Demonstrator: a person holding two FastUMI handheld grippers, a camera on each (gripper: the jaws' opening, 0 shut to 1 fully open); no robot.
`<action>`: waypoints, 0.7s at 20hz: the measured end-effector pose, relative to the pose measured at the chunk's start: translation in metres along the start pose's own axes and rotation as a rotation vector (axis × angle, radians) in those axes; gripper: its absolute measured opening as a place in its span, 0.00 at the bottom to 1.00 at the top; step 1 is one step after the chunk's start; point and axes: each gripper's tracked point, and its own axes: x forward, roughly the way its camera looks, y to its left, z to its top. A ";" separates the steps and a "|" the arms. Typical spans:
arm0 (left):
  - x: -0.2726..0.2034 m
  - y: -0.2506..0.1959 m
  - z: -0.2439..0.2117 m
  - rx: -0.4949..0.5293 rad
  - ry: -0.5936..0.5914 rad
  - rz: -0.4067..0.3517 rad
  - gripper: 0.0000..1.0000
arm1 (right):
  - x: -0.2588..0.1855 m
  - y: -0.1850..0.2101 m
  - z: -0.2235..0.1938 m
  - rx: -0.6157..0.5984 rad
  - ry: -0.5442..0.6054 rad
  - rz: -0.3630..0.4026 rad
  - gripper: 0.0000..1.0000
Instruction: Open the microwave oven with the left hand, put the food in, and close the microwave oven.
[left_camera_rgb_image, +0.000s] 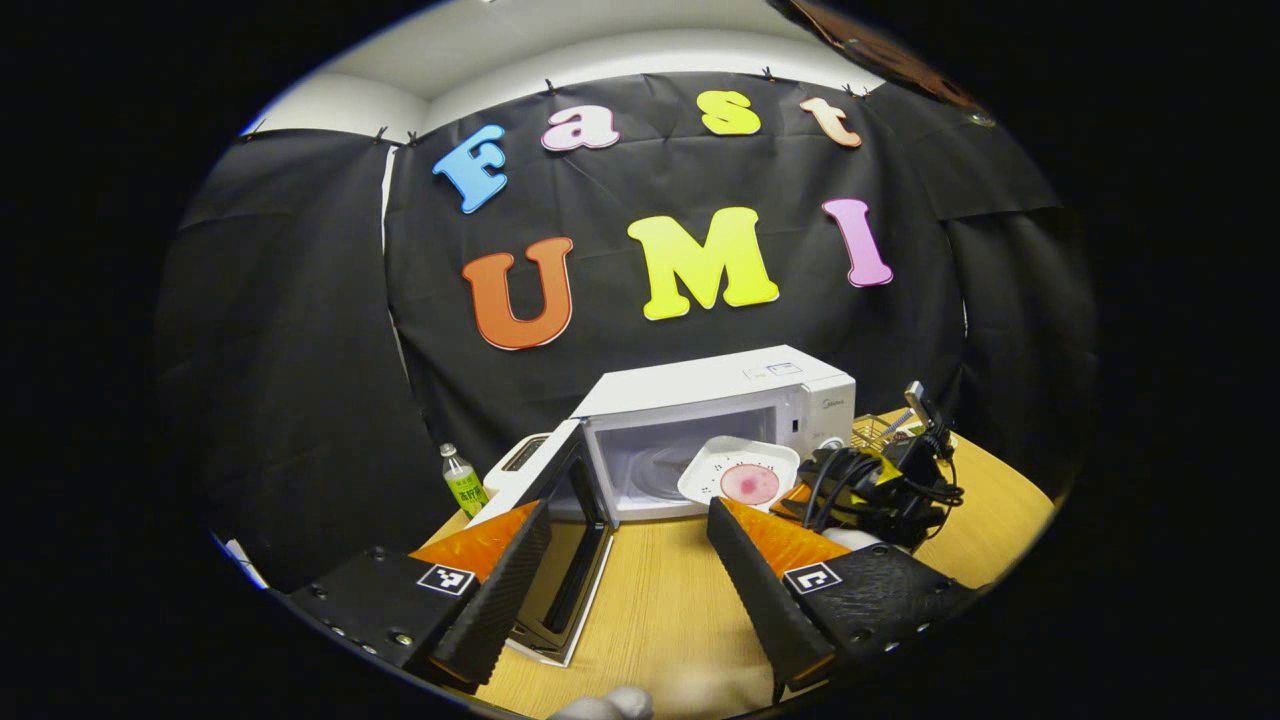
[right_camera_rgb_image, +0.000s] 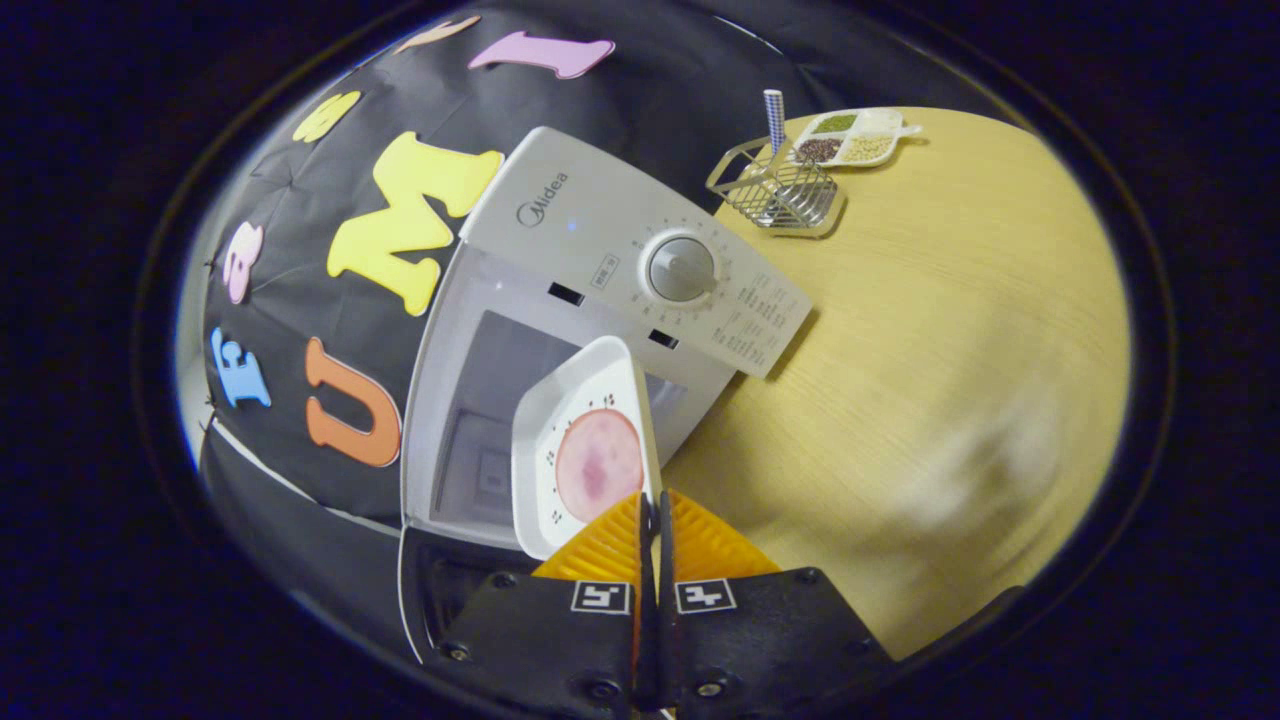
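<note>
The white microwave (left_camera_rgb_image: 720, 410) stands at the back of the wooden table, its door (left_camera_rgb_image: 570, 500) swung wide to the left and the cavity showing. A white square plate (left_camera_rgb_image: 735, 470) with a pink slice of food (left_camera_rgb_image: 750, 485) hangs at the cavity's mouth. In the right gripper view the plate (right_camera_rgb_image: 575, 440) is tilted on edge in front of the open microwave (right_camera_rgb_image: 600, 270), and my right gripper (right_camera_rgb_image: 650, 505) is shut on its rim. My left gripper (left_camera_rgb_image: 628, 510) stands open over the table just before the door, with nothing between its fingers. The right gripper (left_camera_rgb_image: 880, 485), hung with black cables, shows right of the plate.
A green bottle (left_camera_rgb_image: 462, 480) and a white toaster (left_camera_rgb_image: 520, 455) stand left of the microwave, behind the door. A wire rack (right_camera_rgb_image: 780, 190) and a divided tray of grains (right_camera_rgb_image: 850, 135) sit to the microwave's right. Bare wooden tabletop (right_camera_rgb_image: 950, 330) lies beyond them.
</note>
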 end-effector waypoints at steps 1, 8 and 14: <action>0.001 0.006 -0.005 0.008 0.005 0.008 0.96 | 0.012 0.007 -0.013 0.026 0.005 -0.001 0.03; -0.005 0.045 -0.025 0.025 0.049 0.066 0.96 | 0.071 0.041 -0.029 0.062 -0.079 -0.030 0.04; -0.006 0.059 -0.032 0.026 0.066 0.083 0.96 | 0.109 0.038 -0.017 0.074 -0.153 -0.086 0.04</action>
